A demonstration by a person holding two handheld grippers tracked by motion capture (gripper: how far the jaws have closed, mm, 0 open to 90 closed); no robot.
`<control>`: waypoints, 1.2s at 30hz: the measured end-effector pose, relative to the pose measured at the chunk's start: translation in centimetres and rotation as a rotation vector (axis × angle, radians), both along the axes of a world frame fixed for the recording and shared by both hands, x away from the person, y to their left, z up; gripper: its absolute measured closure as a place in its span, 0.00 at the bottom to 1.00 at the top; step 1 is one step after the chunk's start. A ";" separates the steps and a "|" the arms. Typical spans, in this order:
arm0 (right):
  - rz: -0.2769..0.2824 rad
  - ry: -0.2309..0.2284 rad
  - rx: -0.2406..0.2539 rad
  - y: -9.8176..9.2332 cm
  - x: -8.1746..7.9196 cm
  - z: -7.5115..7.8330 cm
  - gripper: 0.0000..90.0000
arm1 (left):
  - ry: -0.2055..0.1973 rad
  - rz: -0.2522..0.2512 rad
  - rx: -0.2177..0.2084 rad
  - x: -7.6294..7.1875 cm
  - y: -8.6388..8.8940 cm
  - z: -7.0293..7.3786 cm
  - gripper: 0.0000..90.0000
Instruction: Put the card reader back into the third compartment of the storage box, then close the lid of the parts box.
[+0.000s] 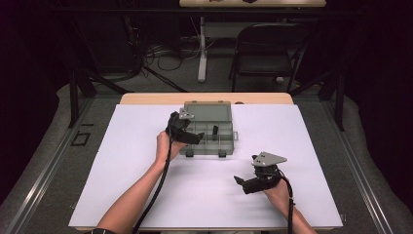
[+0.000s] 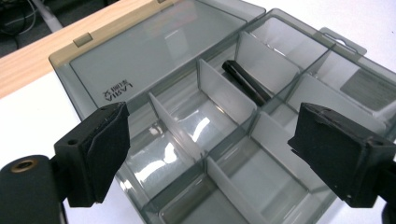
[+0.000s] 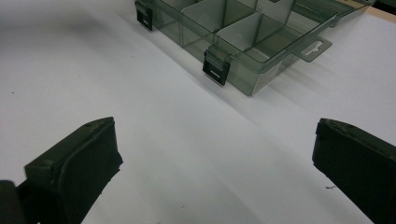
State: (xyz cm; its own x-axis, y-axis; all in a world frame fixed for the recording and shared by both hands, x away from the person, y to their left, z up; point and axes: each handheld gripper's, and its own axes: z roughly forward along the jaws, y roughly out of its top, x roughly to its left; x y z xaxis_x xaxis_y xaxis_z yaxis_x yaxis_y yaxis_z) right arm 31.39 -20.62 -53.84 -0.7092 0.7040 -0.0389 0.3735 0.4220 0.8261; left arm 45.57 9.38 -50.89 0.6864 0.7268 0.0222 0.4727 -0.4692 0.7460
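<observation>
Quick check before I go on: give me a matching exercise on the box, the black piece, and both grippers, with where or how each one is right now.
Things:
1. organizer box
2. black piece
3. left gripper
4. right gripper

States:
A. open, over bare white table
B. lying in a compartment
C. lid folded back
D. open, over the box

Pairs: 1-C, 2-B, 3-D, 4-A

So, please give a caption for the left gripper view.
Open tongs above a clear divided box holding one black stick.
</observation>
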 end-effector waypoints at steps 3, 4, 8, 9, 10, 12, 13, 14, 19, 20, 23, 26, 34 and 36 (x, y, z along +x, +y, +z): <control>0.001 0.000 -0.002 0.0 0.0 -0.1 0.00 | 0.007 -0.007 -0.016 -0.1 0.3 -0.3 0.10; 0.002 0.000 -0.004 0.0 0.0 -0.1 0.00 | 0.005 -0.011 -0.018 -0.1 0.4 -0.4 0.10; 0.000 0.002 -0.001 -0.1 0.0 -0.1 0.00 | 0.023 -0.027 0.002 -0.1 0.4 -0.8 0.08; 0.001 0.000 -0.003 -0.1 0.0 0.0 0.00 | 0.021 -0.025 0.000 -0.1 0.4 -0.9 0.08; -0.002 -0.001 0.000 -0.1 0.0 0.0 0.00 | 0.032 -0.033 0.004 -0.1 0.5 -1.0 0.08; -0.001 -0.004 0.002 -0.1 0.0 0.0 0.00 | 0.034 -0.029 0.002 0.0 0.6 -1.2 0.08; 0.000 -0.003 0.001 -0.1 0.0 0.0 0.00 | 0.033 -0.026 -0.002 0.1 0.6 -1.3 0.08; 0.001 -0.003 0.003 -0.1 0.0 0.0 0.00 | 0.041 -0.031 0.001 0.1 0.7 -1.4 0.08; 0.006 -0.009 0.003 0.0 -0.1 0.1 0.00 | 0.042 -0.038 0.005 0.3 0.6 -1.7 0.06; 0.008 -0.008 0.002 0.0 -0.1 0.1 0.00 | 0.041 -0.038 0.010 0.3 0.5 -1.7 0.05; 0.006 -0.001 0.004 0.0 0.0 0.0 0.00 | 0.042 -0.046 0.015 0.3 0.4 -1.8 0.05; 0.009 -0.007 0.005 0.2 0.0 0.1 0.00 | 0.045 -0.049 0.031 0.3 0.4 -1.8 0.07; 0.021 -0.012 0.000 0.4 0.0 0.1 0.00 | 0.044 -0.063 0.065 0.3 0.2 -1.9 0.27; 0.025 -0.018 0.000 0.4 0.0 0.2 0.00 | 0.049 -0.062 0.070 0.4 0.2 -2.0 0.33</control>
